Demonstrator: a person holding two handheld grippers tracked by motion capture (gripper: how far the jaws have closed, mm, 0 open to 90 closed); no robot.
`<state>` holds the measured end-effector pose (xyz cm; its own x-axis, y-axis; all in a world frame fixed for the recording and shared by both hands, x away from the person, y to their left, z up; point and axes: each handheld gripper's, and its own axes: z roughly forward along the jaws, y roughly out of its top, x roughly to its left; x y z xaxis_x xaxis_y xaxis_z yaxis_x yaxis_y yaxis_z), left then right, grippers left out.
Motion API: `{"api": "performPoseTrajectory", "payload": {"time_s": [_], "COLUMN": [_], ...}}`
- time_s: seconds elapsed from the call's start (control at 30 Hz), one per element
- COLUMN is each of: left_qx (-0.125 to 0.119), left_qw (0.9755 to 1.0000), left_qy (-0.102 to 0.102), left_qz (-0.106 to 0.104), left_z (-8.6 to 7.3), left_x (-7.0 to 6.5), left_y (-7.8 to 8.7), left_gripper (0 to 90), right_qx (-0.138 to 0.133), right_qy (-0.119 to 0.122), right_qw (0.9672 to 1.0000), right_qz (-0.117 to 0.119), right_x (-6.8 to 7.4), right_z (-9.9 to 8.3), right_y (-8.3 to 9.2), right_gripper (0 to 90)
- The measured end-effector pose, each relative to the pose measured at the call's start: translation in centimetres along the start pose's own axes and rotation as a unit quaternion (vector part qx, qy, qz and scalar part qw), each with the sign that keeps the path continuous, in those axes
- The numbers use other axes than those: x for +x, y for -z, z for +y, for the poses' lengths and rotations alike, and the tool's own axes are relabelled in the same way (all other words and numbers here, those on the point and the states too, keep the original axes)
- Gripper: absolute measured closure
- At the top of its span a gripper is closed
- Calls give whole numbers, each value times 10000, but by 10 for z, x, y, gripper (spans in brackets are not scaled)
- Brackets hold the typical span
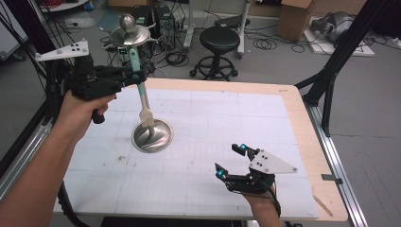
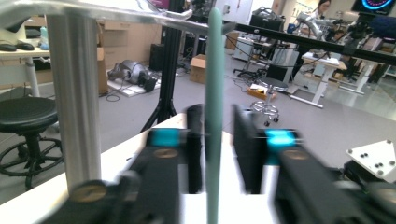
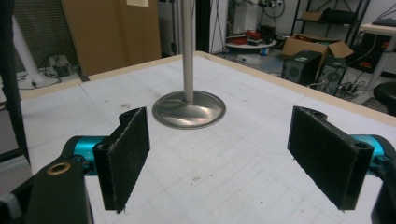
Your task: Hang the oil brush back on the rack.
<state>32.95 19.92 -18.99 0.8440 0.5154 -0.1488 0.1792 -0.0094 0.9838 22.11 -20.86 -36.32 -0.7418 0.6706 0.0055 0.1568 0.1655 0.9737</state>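
White gridded mat (image 1: 213, 142), steel stand (image 1: 152, 135)

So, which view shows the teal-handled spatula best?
The high view: the spatula shows whole, teal handle to pale head, beside the stand. The left gripper view gives its blurred handle between the jaws of the left hand-held gripper.

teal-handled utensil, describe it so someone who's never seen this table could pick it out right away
Start at the white table and find the metal stand with a round dished base on its left half. The teal-handled utensil hangs from the stand's top ring, its pale blade just above the base, between the jaws of the left gripper. It is the only teal, slim thing there.
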Motion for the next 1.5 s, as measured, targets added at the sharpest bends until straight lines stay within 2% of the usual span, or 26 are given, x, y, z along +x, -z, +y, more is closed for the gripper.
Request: {"api": "performPoseTrajectory", "payload": {"time_s": [0.13,0.27,0.33,0.37,0.4,0.5,0.6,0.73,0.8,0.83,0.87,0.9,0.93,0.97,1.03,1.1,1.13,1.23,1.33,1.37,1.5], "left_qx": [-81,-230,-283,-283,-307,-233,-328,-336,-377,-377,-419,-419,-443,-443,-348,-372,-393,-371,-317,-317,-326], "left_qw": [9997,9991,9986,9986,9986,9981,9977,9962,9957,9957,9952,9952,9950,9950,9934,9933,9934,9928,9929,9929,9930], "left_qy": [-200,-329,-416,-416,-363,-294,-320,-490,-449,-449,-417,-417,-352,-352,-471,-461,-402,-390,-370,-370,-257], "left_qz": [103,100,150,150,218,481,505,632,722,722,780,780,820,820,983,995,1003,1071,1082,1082,1110], "left_z": [-7,-20,-28,-28,-38,-54,-71,-97,-110,-110,-122,-122,-134,-134,-151,-156,-166,-181,-194,-194,-206], "left_x": [-3,-4,-5,-5,-6,-9,-10,-12,-12,-12,-13,-13,-14,-14,-15,-16,-17,-20,-21,-21,-19], "left_y": [9,20,25,25,29,34,40,45,49,49,53,53,57,57,62,64,67,69,70,70,72], "left_gripper": [478,412,346,323,299,172,162,161,161,161,161,162,163,167,172,172,173,175,175,175,175], "right_qx": [-25,-30,-15,-15,-61,-92,-82,-16,34,34,52,39,39,28,27,25,31,52,89,84,112], "right_qy": [-43,-61,-77,-77,-132,-202,-200,-201,-244,-244,-278,-301,-310,-318,-347,-397,-410,-458,-474,-461,-457], "right_qw": [10000,9999,9998,9998,9997,9993,9989,9980,9974,9974,9970,9966,9964,9962,9958,9952,9948,9939,9937,9938,9936], "right_qz": [-44,-96,-162,-162,-211,-304,-416,-594,-673,-673,-726,-761,-794,-812,-848,-895,-930,-1005,-1008,-1009,-1029], "right_x": [-4,-7,-9,-9,-12,-16,-19,-25,-28,-28,-31,-32,-34,-35,-36,-37,-38,-38,-37,-37,-37], "right_z": [0,-1,-2,-2,-3,-4,-5,-9,-12,-12,-15,-16,-17,-19,-22,-26,-27,-32,-35,-35,-36], "right_y": [3,4,6,6,7,10,13,17,19,19,21,23,24,26,30,34,36,41,43,42,42], "right_gripper": [201,201,201,201,201,201,200,191,187,187,184,184,184,184,184,184,184,184,183,183,184]}}
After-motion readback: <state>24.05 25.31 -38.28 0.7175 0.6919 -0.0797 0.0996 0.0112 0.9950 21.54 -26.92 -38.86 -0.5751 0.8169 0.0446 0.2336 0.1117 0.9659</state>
